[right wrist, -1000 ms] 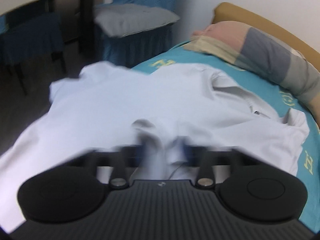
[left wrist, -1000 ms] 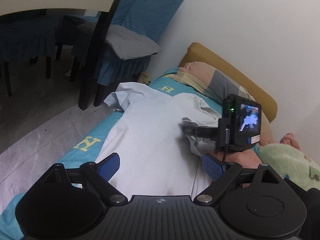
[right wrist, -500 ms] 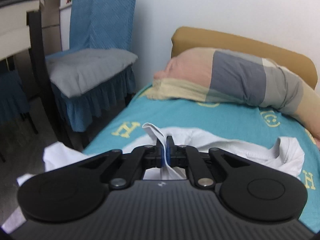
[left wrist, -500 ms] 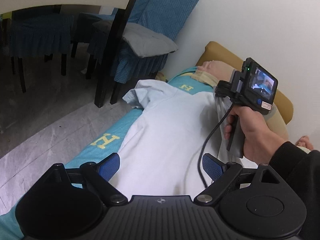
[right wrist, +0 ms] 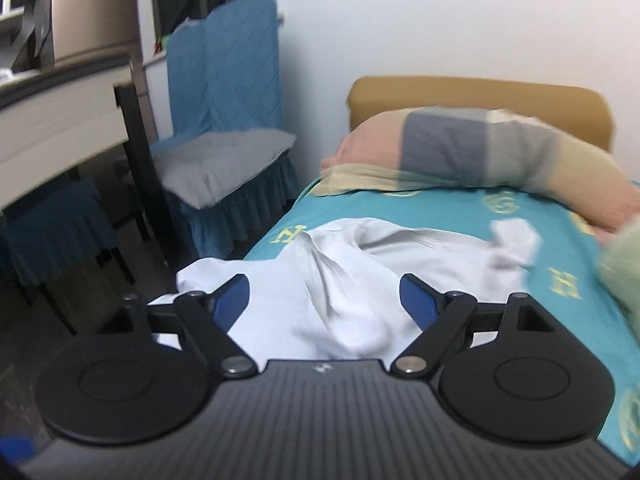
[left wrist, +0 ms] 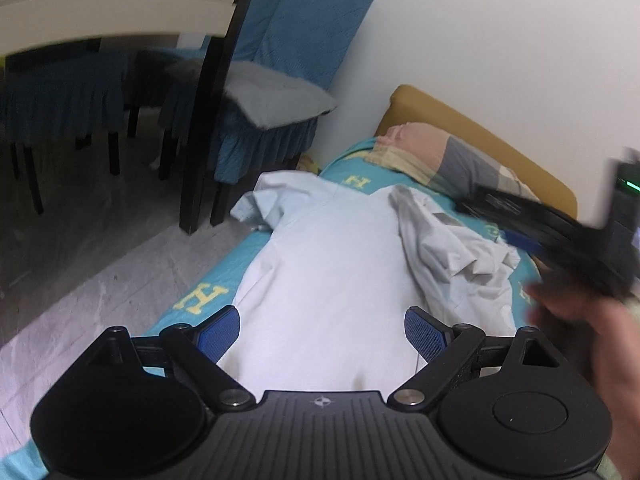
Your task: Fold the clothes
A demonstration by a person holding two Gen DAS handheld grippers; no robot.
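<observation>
A pale white shirt (left wrist: 332,264) lies spread on the teal bed sheet (left wrist: 200,298), with its right side folded over in a crumpled flap (left wrist: 448,248). My left gripper (left wrist: 322,330) is open and empty, hovering over the shirt's lower part. My right gripper (right wrist: 324,304) is open and empty above the shirt (right wrist: 348,280). In the left wrist view the right gripper (left wrist: 560,240) appears blurred at the far right, held by a hand, above the bed beside the folded flap.
A striped pillow (right wrist: 460,152) and tan headboard (right wrist: 480,92) lie at the bed's far end. A blue-covered chair with a grey cushion (left wrist: 276,100) and a table (left wrist: 112,8) stand left of the bed. A green blanket (right wrist: 620,268) lies at right.
My right gripper was shut on the shirt's edge and lifting it; it has let go and opened, leaving the right side folded over. It has swung right. The left gripper stayed open.
</observation>
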